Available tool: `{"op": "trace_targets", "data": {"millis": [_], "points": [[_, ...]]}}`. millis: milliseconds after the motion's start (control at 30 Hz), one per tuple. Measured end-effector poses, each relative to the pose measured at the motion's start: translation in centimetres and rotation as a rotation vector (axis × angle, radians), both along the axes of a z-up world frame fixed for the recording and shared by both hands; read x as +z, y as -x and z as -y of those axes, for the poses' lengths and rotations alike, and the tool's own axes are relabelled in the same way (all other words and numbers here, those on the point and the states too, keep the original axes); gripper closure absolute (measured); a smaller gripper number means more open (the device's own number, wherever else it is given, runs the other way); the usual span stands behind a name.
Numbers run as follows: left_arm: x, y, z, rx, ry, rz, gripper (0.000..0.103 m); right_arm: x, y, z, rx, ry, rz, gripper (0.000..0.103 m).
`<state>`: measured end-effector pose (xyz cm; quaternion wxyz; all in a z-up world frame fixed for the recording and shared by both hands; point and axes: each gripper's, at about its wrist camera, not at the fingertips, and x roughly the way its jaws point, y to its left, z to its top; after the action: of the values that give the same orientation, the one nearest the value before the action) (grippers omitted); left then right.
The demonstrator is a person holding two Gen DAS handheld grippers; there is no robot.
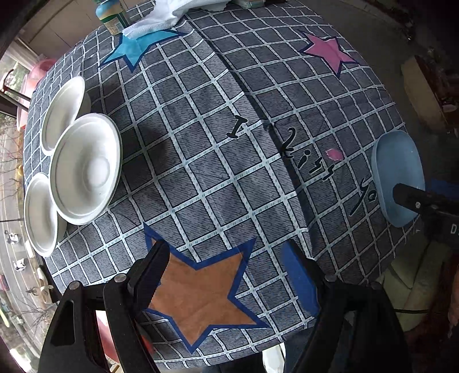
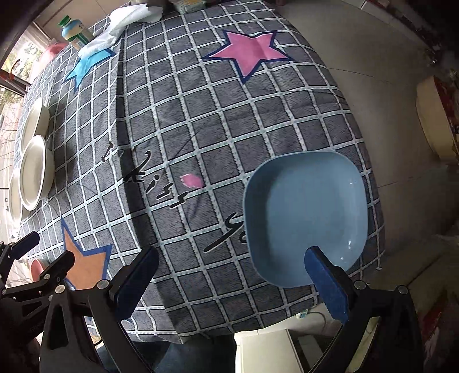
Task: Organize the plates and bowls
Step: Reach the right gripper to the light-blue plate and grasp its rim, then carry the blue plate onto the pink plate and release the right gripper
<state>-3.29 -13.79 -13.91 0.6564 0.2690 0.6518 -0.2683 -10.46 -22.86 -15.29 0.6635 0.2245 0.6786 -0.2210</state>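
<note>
Three white round dishes lie at the table's left edge: a middle one (image 1: 86, 169) overlaps a far one (image 1: 63, 113) and a near one (image 1: 41, 213). They also show in the right wrist view (image 2: 33, 172). A blue square plate (image 2: 307, 218) lies at the table's right edge; it also shows in the left wrist view (image 1: 397, 178). My left gripper (image 1: 226, 275) is open and empty above the orange star (image 1: 198, 295). My right gripper (image 2: 232, 284) is open, its right finger (image 2: 327, 284) over the blue plate's near rim.
The table wears a grey checked cloth (image 1: 200, 143) with blue, pink and orange stars. A white towel (image 2: 120, 25) and a green-capped bottle (image 2: 75, 31) stand at the far edge. A cream tub (image 2: 436, 126) sits on the floor to the right.
</note>
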Motion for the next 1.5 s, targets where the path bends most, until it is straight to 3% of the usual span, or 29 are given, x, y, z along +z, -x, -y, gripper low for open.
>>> {"op": "trace_targets", "data": {"millis": [200, 333, 667, 733, 833, 1000, 1067, 1167, 1333, 1500], "points": [[-1.2, 3.2, 7.5, -0.113, 0.035, -0.059, 0.02, -1.2, 3.9, 7.5, -0.1, 0.032, -0.055, 0.001], [-2.7, 4.8, 11.5, -0.143, 0.031, -0.092, 0.02, -2.8, 5.7, 10.7, -0.105, 0.037, -0.093, 0.001], [-6.7, 6.7, 16.1, -0.147, 0.014, -0.132, 0.02, -5.9, 7.7, 14.9, -0.076, 0.01, -0.123, 0.002], [-7.3, 6.7, 16.4, -0.142, 0.014, -0.141, 0.02, -6.6, 7.8, 15.5, -0.074, -0.01, -0.107, 0.009], [-7.8, 6.8, 16.4, -0.129, 0.015, -0.153, 0.021, -7.1, 8.1, 15.9, -0.076, -0.073, -0.074, 0.03], [-8.2, 6.8, 18.3, -0.154, 0.033, -0.133, 0.024, -6.8, 7.3, 15.4, -0.05, -0.083, -0.06, 0.057], [-8.1, 7.0, 19.4, -0.177, 0.045, -0.137, 0.034, -6.5, 6.4, 14.5, -0.04, -0.108, -0.047, 0.068], [-7.8, 7.0, 19.9, -0.193, 0.041, -0.123, 0.042, -6.4, 5.4, 13.0, -0.014, -0.154, -0.046, 0.084], [-7.7, 5.2, 16.2, -0.13, 0.028, -0.109, 0.042, -6.3, 3.7, 9.9, 0.038, -0.178, -0.055, 0.084], [-7.9, 3.0, 10.4, -0.005, -0.005, -0.087, 0.043, -6.2, 1.0, 4.7, 0.145, -0.231, -0.05, 0.084]]}}
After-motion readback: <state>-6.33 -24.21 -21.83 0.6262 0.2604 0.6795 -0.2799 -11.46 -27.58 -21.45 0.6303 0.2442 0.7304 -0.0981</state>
